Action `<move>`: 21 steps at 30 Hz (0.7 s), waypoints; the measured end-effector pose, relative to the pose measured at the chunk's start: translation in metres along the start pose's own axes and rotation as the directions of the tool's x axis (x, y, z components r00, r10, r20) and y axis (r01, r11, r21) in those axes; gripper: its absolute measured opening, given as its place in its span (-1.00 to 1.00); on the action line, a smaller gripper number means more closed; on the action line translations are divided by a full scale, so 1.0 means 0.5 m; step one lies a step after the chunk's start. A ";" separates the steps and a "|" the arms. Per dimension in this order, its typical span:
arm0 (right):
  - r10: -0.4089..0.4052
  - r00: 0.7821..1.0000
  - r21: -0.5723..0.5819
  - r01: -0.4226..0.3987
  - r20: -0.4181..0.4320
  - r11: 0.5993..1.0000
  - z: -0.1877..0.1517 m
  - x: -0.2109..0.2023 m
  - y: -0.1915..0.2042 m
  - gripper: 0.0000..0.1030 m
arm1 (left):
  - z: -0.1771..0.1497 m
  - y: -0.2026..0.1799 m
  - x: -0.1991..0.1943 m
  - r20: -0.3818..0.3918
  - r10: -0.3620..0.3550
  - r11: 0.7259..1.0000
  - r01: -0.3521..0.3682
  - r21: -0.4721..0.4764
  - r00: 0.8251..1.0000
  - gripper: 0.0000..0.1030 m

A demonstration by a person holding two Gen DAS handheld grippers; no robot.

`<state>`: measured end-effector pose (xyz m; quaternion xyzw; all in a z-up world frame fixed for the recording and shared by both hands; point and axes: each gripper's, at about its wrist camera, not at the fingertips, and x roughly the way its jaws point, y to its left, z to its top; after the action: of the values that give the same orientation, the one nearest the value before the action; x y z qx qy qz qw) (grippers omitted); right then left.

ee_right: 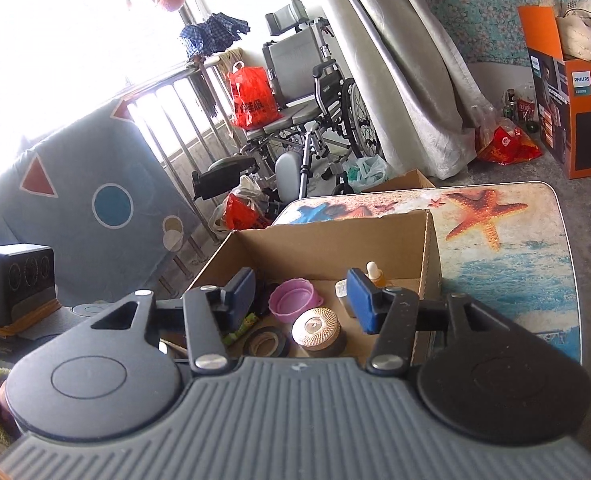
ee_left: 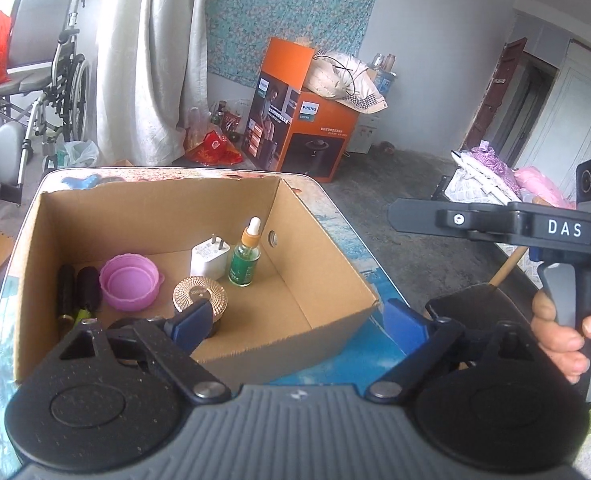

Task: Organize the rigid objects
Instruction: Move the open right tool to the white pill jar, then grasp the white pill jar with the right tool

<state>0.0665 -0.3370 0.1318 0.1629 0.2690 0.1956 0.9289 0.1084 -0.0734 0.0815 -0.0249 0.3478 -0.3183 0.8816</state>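
Observation:
An open cardboard box (ee_left: 323,256) stands on the patterned table. In it are a pink lid (ee_left: 129,282), a white charger plug (ee_left: 209,258), a green dropper bottle (ee_left: 245,260), a gold ribbed jar (ee_left: 200,294), dark cylinders (ee_left: 77,290) and a tape roll (ee_right: 265,342). My left gripper (ee_left: 299,324) is open and empty over the box's near edge. My right gripper (ee_right: 301,298) is open and empty above the box (ee_right: 327,236); the pink lid (ee_right: 293,300) and gold jar (ee_right: 317,330) show between its fingers. The right gripper's body (ee_left: 535,228) shows in the left wrist view.
The table (ee_right: 507,240) has a starfish print and free surface right of the box. A wheelchair (ee_right: 311,92), an orange Philips carton (ee_left: 299,128), curtains (ee_left: 151,60) and a black speaker (ee_right: 13,284) stand around on the floor.

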 end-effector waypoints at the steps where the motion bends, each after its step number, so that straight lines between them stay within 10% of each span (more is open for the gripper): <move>1: 0.012 1.000 0.008 -0.012 0.007 1.000 -0.021 -0.020 0.015 0.04 | -0.015 0.000 -0.018 0.003 0.010 1.000 -0.010 0.008 1.000 0.87; 9: 0.113 0.994 0.060 -0.112 -0.010 0.992 -0.130 -0.050 0.107 0.24 | -0.113 0.025 -0.136 0.061 0.106 0.994 -0.105 -0.004 0.993 0.94; 21: 0.223 0.952 0.116 -0.202 -0.210 0.972 -0.180 0.162 0.222 0.25 | -0.165 0.106 -0.127 0.061 0.325 0.946 -0.325 -0.017 0.944 0.94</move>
<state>0.0484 -0.1859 0.0694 0.2113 0.3607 0.2988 0.8579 0.0499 0.0201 0.0428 0.0198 0.3201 -0.1666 0.9324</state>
